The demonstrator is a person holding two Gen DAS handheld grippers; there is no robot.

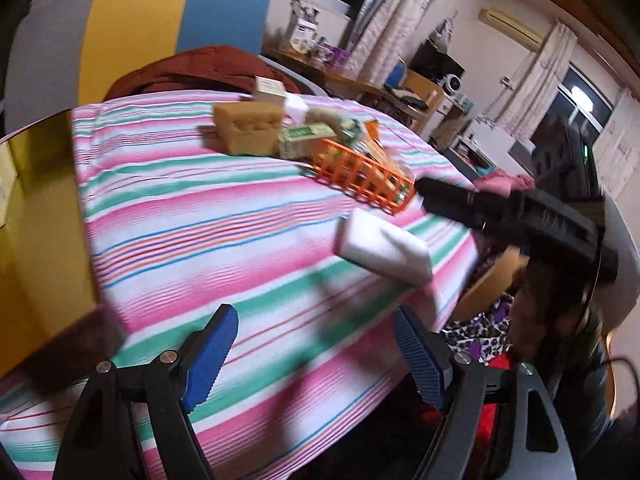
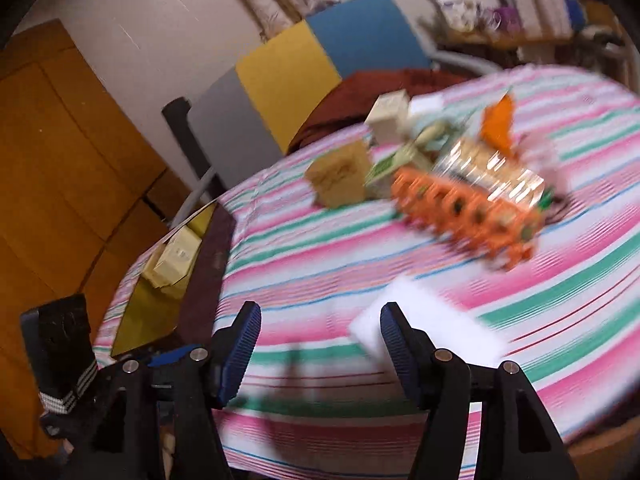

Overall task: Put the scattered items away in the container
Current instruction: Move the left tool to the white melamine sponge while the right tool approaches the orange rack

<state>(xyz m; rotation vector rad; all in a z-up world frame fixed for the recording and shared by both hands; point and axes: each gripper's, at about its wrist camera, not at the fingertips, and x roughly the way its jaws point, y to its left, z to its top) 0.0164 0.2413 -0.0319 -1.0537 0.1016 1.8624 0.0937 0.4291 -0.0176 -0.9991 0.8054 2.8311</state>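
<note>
An orange basket [image 1: 360, 178] [image 2: 468, 216] stands on the striped tablecloth [image 1: 200, 232], packed with green and clear packets. A yellow sponge [image 1: 248, 128] [image 2: 340, 180] and a cream box [image 1: 270, 90] [image 2: 390, 118] sit just behind it. A white foam block [image 1: 384, 248] [image 2: 440, 328] lies apart, nearer the table's edge. My left gripper [image 1: 318, 356] is open over bare cloth, short of the block. My right gripper [image 2: 320, 344] [image 1: 424, 194] is open and holds nothing; the white block lies just beyond its right finger [image 2: 400, 348]. Both views are blurred.
A chair with a grey, yellow and blue back [image 1: 180, 20] [image 2: 312, 60] stands behind the table, with a dark red garment [image 1: 200, 68] over its seat. An uncovered glass part of the table [image 2: 160, 280] lies left. The table edge [image 1: 460, 280] drops off at the right.
</note>
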